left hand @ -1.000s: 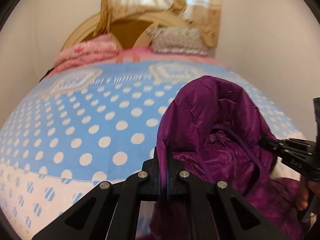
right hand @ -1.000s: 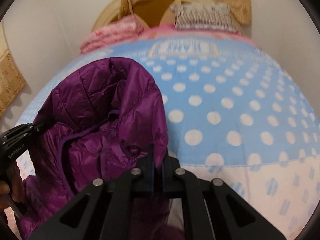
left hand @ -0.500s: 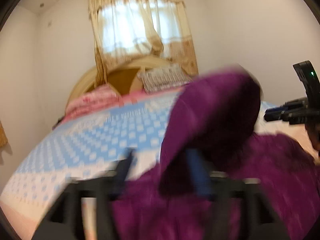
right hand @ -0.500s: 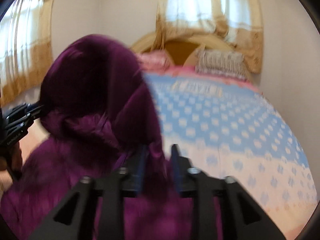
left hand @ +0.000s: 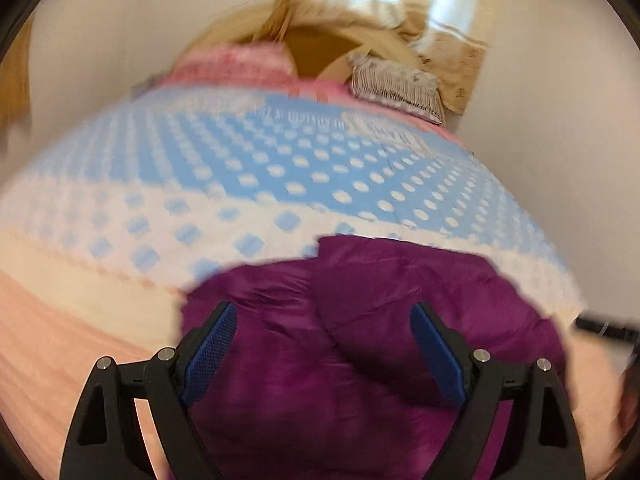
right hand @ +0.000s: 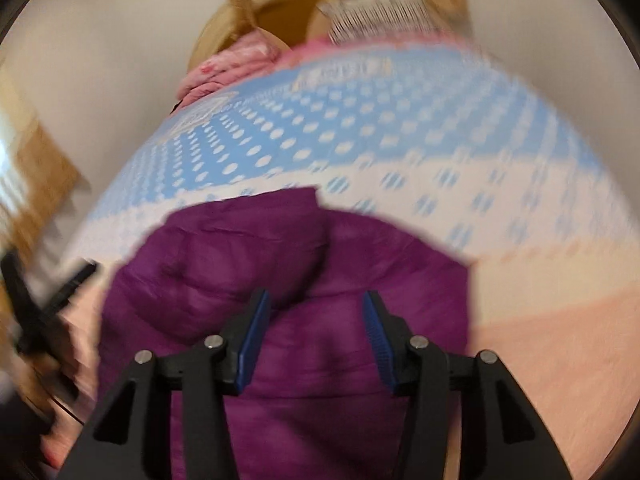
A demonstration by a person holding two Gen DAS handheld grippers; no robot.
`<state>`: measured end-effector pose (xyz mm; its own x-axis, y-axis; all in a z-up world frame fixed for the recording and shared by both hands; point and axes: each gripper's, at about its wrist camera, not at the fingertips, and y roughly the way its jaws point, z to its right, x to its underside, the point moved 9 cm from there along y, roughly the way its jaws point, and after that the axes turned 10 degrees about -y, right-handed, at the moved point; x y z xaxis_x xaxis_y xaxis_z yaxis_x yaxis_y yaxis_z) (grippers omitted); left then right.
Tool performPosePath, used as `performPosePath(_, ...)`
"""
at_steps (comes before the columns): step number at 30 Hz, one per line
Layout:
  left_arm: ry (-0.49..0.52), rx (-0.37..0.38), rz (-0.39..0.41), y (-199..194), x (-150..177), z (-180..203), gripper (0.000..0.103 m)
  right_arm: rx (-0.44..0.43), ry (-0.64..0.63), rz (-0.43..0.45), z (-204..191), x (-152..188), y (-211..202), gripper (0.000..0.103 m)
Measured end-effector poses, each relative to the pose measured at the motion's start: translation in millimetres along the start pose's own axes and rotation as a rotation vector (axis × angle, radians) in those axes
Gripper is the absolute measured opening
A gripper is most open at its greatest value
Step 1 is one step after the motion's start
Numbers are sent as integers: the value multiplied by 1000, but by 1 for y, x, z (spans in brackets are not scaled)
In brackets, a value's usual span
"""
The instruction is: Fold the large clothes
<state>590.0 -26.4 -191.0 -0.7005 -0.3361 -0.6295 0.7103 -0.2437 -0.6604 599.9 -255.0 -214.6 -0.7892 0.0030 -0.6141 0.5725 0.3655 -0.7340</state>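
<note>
Nearest in each wrist view are the tongs themselves. The left gripper (left hand: pixel 322 344) has its 2 blue-padded jaws spread wide and opening further, pads clear of the cloth below. The right gripper (right hand: pixel 316 340) is narrower but also opening; fabric shows between its pads, yet neither pad presses on it. Both are released.

Under them lies the purple quilted puffer jacket (left hand: pixel 360 320), bunched into a rounded mound at the near edge of the bed, partly on the peach border of the blue-and-white dotted bedspread (left hand: pixel 280 176). A flap is doubled over the top, its raised seam running away from the cameras.

The step in hand looks like letting go after laying a fold. To do it well, I would lift both tongs straight off so no pad drags the slippery shell, then press the puffed mound flat before regripping.

The jacket's long axis appears to run from the bed's foot toward the headboard, though blur and the frame edge hide its near end.

Farther off sit a striped grey pillow (left hand: pixel 396 84), folded pink bedding (right hand: pixel 236 60), and a curved wooden headboard (left hand: pixel 316 50).
</note>
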Motion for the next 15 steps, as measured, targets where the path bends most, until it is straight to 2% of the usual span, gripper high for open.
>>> performPosePath(2,-75,32,-80,14,10,10,88,-59,25,-40,-20,-2,16,64)
performPosePath(4,-92,34,-132,27,23,18,88,-66,32,-75,-34,3,31,65)
performPosePath(5,-85,23,-148,31,29,22,86,-48,31,-94,-36,7,41,65)
performPosePath(6,-73,31,-156,36,35,26,78,-41,35,-112,-37,10,52,63)
performPosePath(7,-46,66,-172,39,44,32,45,-46,42,-140,-40,16,65,58)
performPosePath(8,-16,76,-205,42,52,36,21,-51,38,-163,-42,21,74,29)
performPosePath(9,2,80,-233,42,60,38,19,-48,29,-171,-42,26,77,10)
performPosePath(11,34,108,-228,30,67,41,15,-41,0,-158,-42,30,70,10)
performPosePath(13,95,120,-207,11,70,45,14,-35,-52,-137,-49,30,52,9)
performPosePath(15,110,134,-188,-5,68,46,14,-41,-88,-128,-55,34,34,8)
